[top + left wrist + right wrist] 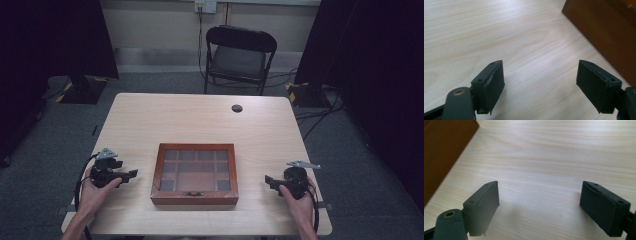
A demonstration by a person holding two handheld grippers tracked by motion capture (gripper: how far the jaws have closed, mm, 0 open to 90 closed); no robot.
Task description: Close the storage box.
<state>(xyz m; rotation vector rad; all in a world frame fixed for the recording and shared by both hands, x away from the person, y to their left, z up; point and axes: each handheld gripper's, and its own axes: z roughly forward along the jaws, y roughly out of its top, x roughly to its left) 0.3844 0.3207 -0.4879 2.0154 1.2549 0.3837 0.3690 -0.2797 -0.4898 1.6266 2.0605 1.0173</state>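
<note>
Box (195, 173) between grippers (jaws apart)

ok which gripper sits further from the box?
The right gripper. More bare table lies between it and the wooden box than on the left gripper side. Both have open, empty jaws.

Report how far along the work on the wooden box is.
Done: nothing visibly; the wooden box sits shut on the table, its front latch apparently closed. In hand: nothing. The left gripper and right gripper flank the box, fingers apart over bare wood, clear of it. Left: everything, presumably starting with the latch or lid.
</note>
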